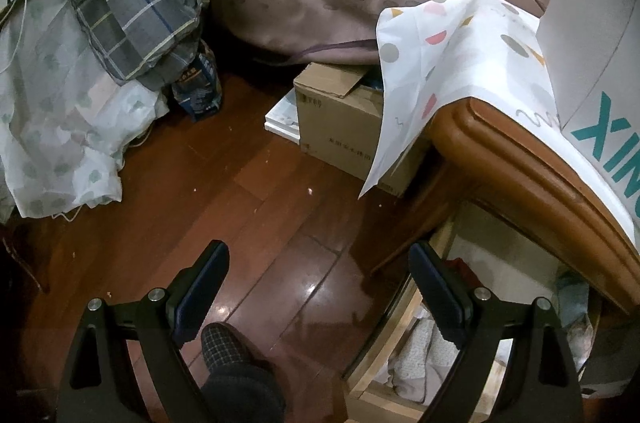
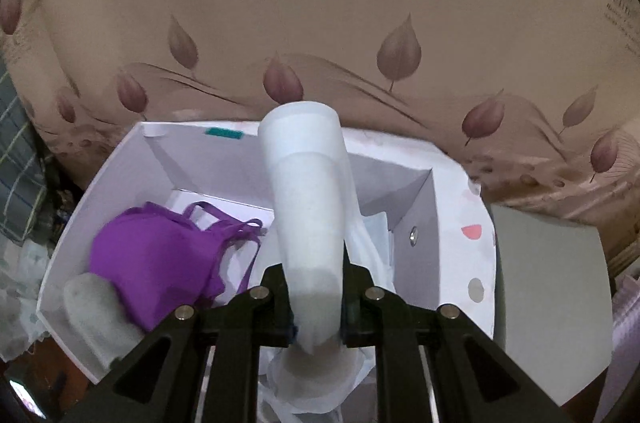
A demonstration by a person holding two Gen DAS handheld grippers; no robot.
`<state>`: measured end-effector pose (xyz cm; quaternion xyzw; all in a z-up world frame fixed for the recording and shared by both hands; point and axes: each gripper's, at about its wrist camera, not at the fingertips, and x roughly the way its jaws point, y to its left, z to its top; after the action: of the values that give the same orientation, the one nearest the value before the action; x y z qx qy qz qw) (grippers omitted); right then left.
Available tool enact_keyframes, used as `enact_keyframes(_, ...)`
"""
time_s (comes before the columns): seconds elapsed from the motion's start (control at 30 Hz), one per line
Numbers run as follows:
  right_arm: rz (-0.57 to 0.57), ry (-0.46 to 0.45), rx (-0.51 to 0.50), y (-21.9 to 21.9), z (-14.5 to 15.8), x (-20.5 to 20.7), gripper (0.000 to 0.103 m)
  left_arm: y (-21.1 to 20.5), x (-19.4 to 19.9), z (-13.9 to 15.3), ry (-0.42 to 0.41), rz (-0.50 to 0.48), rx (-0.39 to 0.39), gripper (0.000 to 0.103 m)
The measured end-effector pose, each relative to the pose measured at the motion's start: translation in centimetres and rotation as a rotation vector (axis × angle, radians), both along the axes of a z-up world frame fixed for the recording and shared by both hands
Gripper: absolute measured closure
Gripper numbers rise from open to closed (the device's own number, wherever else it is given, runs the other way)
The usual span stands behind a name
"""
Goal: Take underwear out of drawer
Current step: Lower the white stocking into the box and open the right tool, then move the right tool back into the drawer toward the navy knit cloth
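White padded underwear (image 2: pixel 310 223) sits pinched in the clenched right gripper (image 2: pixel 316 303) above the white box (image 2: pixel 424 215); left gripper (image 1: pixel 320 287) hangs released beside the drawer (image 1: pixel 404 335); that shallow edge-grip could slip.

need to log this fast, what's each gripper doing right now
Left gripper: open, holding nothing, over the floor.
Right gripper: shut on a white garment, above the box.

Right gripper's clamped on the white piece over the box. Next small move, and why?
Probably lower and open the right gripper: its jaws pinch the white underwear above the white box, which already holds a purple bra. Left gripper hangs open, empty, beside the drawer.
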<state>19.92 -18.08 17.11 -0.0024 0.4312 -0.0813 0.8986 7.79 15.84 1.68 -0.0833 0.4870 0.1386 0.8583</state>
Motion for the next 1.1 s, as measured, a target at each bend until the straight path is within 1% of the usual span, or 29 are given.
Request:
enact_keyframes(0.17, -0.025, 0.015, -0.021, -0.6, -0.6, 2.0, 0.089, 0.0, 0.0, -0.1, -0.002, -0.006, 0.005, 0.013)
enact_keyframes(0.23, -0.026, 0.038, -0.007, -0.9, -1.2, 2.8, 0.089, -0.1, 0.0, -0.1, -0.002, -0.001, 0.001, 0.013)
enact_keyframes(0.3, -0.033, 0.06, -0.013, -1.1, -2.1, 3.3, 0.086, -0.1, 0.1, -0.1, 0.001, -0.001, -0.001, 0.013)
enact_keyframes(0.33, -0.031, 0.069, -0.009, -1.0, -2.3, 3.4, 0.079, -0.2, 0.1, -0.1, 0.001, -0.003, -0.002, 0.013)
enact_keyframes(0.37, -0.03, 0.087, 0.001, -1.2, -2.7, 3.6, 0.074, -0.3, 0.1, -0.1, 0.001, -0.004, 0.0, 0.013)
enact_keyframes(0.4, -0.037, 0.095, 0.009, -1.3, -2.8, 3.7, 0.073, -0.3, 0.1, -0.1, 0.002, -0.004, 0.0, 0.013)
enact_keyframes(0.43, -0.039, 0.089, 0.014, -1.3, -2.6, 3.7, 0.065, -0.4, 0.1, -0.1, 0.001, -0.006, 0.001, 0.013)
enact_keyframes(0.47, -0.029, 0.081, 0.011, -1.2, -2.4, 3.7, 0.053, -0.4, 0.1, -0.1, 0.003, -0.008, -0.001, 0.013)
enact_keyframes(0.53, -0.028, 0.054, -0.025, -1.1, -1.7, 3.3, 0.045, -0.4, 0.1, -0.1, 0.002, -0.011, -0.008, 0.013)
enact_keyframes(0.77, 0.011, -0.031, -0.03, -0.8, 1.7, 0.3, 0.045, -0.1, 0.2, -0.2, 0.008, -0.004, -0.001, 0.013)
enact_keyframes(0.97, 0.025, -0.034, -0.026, -1.2, 3.7, -3.1, 0.045, 0.0, 0.3, -0.1, 0.009, 0.003, 0.003, 0.013)
enact_keyframes(1.1, 0.043, -0.042, -0.003, -1.7, 5.2, -6.7, 0.045, 0.0, 0.4, -0.1, 0.01, -0.001, 0.006, 0.013)
